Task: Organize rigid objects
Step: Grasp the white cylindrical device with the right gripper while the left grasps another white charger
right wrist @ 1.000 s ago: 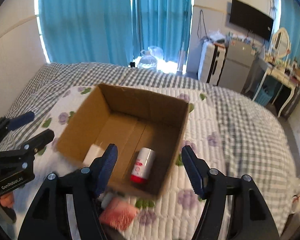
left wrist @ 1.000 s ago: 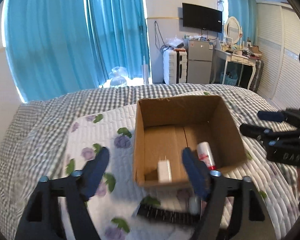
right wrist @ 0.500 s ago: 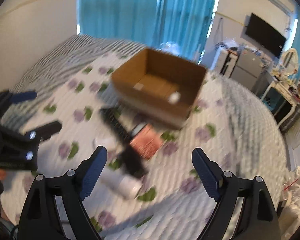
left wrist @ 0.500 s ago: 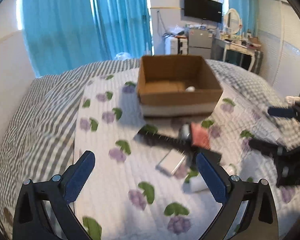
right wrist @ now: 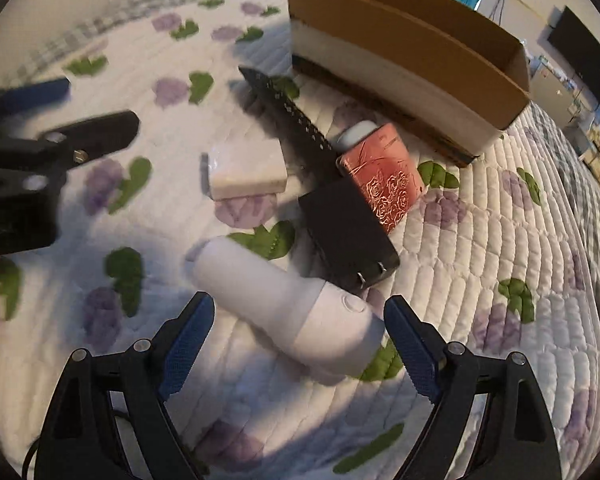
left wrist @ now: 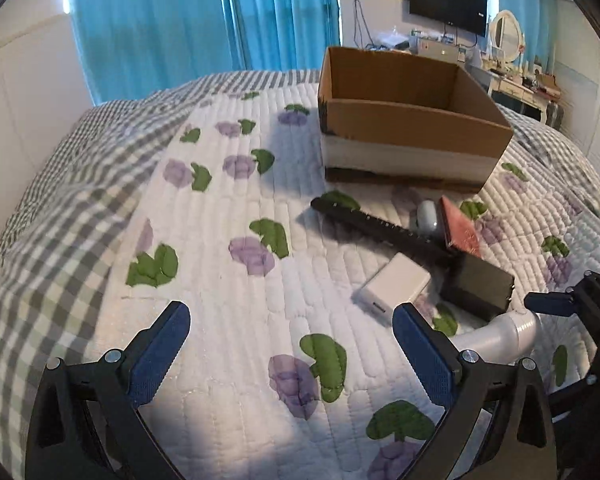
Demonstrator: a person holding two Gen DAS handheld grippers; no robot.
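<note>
Landmark = cardboard box [left wrist: 412, 128], which sat on the floral quilt [left wrist: 228, 280] w/ its open top up; its contents couldn't be seen from either cam.

Left gripper [left wrist: 292, 344] hung over bare quilt, well apart from the box on its near-left side, jaws spread wide, nothing between them. Right gripper [right wrist: 300, 336] was also spread wide, holding nothing, low over the white cylinder device [right wrist: 288, 312]; the cylinder lay between the blue pads [right wrist: 188, 336] but contact w/ them couldn't be told.

Loose items lay in a cluster just in front of the box:
- black comb [right wrist: 292, 124], nearest the box, running diagonally away from its front wall
- small grey-white case [right wrist: 356, 134] beside the comb, close to the box front
- pink rose-patterned box [right wrist: 384, 176], touching the case, overlapped by the black charger [right wrist: 348, 232]
- black charger, prongs pointing away from the box, lying on the comb's near end
- white charger block [right wrist: 248, 168], on the comb's left, further from the box than the case
- white cylinder device, farthest from the box, just beside the black charger.

In left cam the right gripper's tips showed at the far right edge, near the cylinder's end [left wrist: 504, 340].
</note>
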